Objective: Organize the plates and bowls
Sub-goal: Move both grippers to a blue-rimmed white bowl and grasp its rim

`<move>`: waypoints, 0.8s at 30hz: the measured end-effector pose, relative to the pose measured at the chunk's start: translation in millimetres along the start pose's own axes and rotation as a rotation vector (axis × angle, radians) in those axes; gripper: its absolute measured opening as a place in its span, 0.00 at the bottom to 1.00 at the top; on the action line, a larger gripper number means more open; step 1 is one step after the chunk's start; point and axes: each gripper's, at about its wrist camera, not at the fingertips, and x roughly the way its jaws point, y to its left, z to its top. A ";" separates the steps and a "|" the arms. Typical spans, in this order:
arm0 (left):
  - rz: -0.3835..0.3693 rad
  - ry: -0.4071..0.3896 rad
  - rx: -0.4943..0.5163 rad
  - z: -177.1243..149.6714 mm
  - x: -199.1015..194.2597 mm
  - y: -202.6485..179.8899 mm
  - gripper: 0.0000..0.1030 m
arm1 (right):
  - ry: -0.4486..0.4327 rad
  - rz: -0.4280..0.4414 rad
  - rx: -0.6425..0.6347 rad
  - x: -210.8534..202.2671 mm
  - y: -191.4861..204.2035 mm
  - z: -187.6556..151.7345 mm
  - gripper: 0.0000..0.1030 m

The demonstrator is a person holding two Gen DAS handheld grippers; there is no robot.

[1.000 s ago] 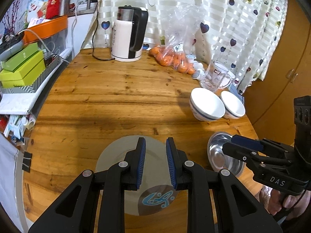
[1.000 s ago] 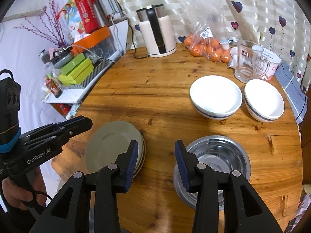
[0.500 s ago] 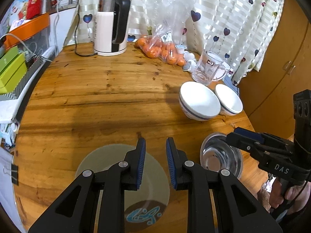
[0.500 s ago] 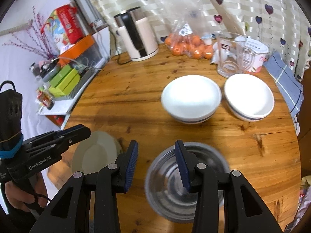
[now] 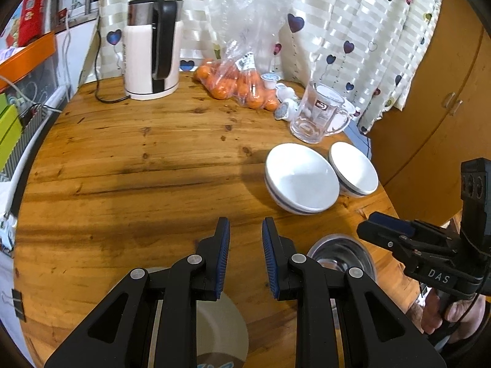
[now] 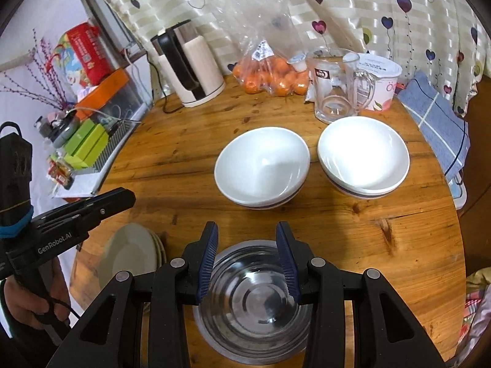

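My left gripper (image 5: 246,224) hangs open over bare wood, nothing between its blue pads. Under its arms lies a grey plate (image 5: 221,322), seen as a small stack of plates (image 6: 129,257) in the right wrist view. My right gripper (image 6: 247,230) is open above the far rim of a steel bowl (image 6: 254,291), not touching it; the same steel bowl (image 5: 340,254) shows beside the left fingers. Beyond stand two white bowls with a blue band, the nearer white bowl (image 6: 260,165) and the right white bowl (image 6: 363,153), side by side.
At the back of the round wooden table (image 5: 122,168) stand a kettle (image 5: 152,49), a bag of oranges (image 5: 239,82) and a glass mug (image 5: 319,116). A blue cloth (image 6: 435,122) and a tub (image 6: 380,79) lie at the far right. A cluttered shelf (image 6: 86,141) borders the left.
Both grippers have moved forward over the table towards the white bowls. The plate and the steel bowl have slid down to the bottom of the views. Neither pair of jaws has changed.
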 end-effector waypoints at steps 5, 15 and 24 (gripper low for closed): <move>-0.018 0.017 0.019 9.1 14.3 -7.5 0.22 | 0.003 -0.012 0.024 5.2 -7.1 4.5 0.38; -0.057 0.046 0.022 25.6 43.5 -12.9 0.22 | 0.010 -0.028 0.084 21.6 -26.4 17.5 0.38; -0.091 0.061 0.009 38.0 63.9 -17.1 0.22 | 0.016 -0.026 0.108 36.6 -36.8 27.6 0.34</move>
